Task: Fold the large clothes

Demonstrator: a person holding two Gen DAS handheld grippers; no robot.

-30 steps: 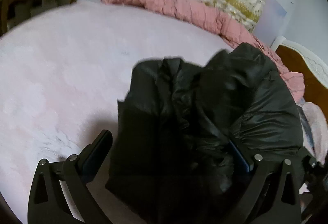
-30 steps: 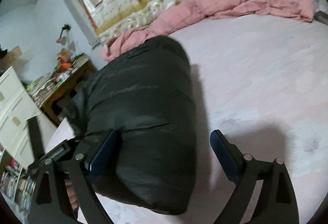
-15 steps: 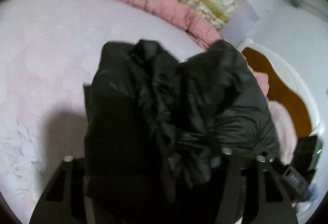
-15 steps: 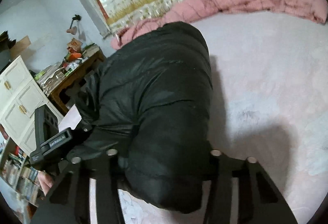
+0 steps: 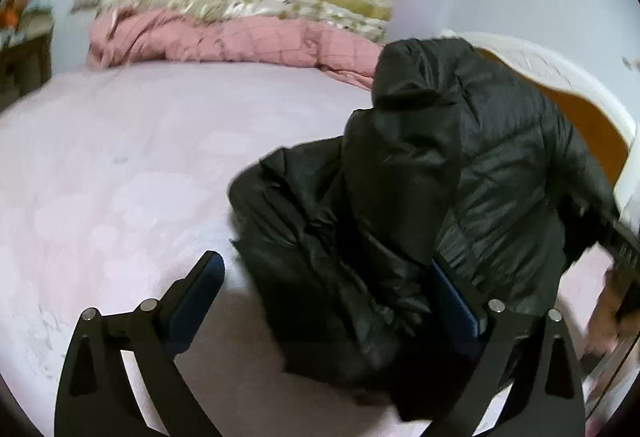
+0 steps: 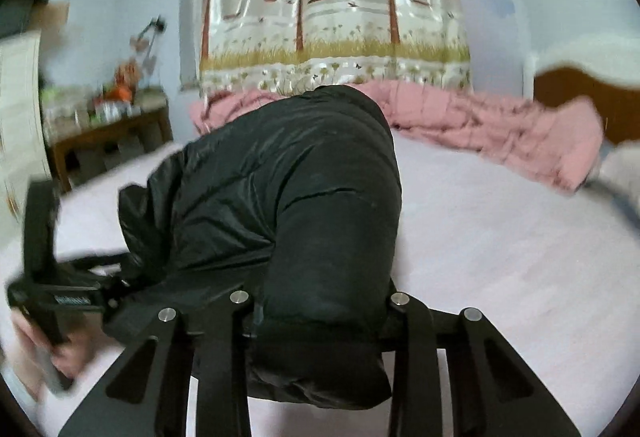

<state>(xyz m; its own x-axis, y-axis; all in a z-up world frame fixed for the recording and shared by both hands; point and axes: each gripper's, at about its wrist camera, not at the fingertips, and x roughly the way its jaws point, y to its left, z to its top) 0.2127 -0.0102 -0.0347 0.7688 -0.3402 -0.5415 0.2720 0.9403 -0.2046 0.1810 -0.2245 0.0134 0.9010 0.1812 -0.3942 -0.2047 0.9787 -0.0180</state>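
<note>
While the pink bed (image 5: 120, 197) fills most of both views, its right side in the left wrist view is hidden under the black jacket (image 5: 420, 177), which lies bunched there. Behind, a rumpled pink quilt (image 5: 240, 41) runs below a tree-print curtain (image 6: 336, 17), both blurred. Only the right wrist view shows the cluttered wooden table (image 6: 108, 125) at centre left. In that view the right gripper (image 6: 320, 317) is clenched on a thick fold of the jacket, its jaws having just been closing. The left gripper (image 5: 332, 297) has just been opening and stands released, jacket cloth lying loose against its right finger. A hand (image 6: 60, 349) at lower left is smeared.
</note>
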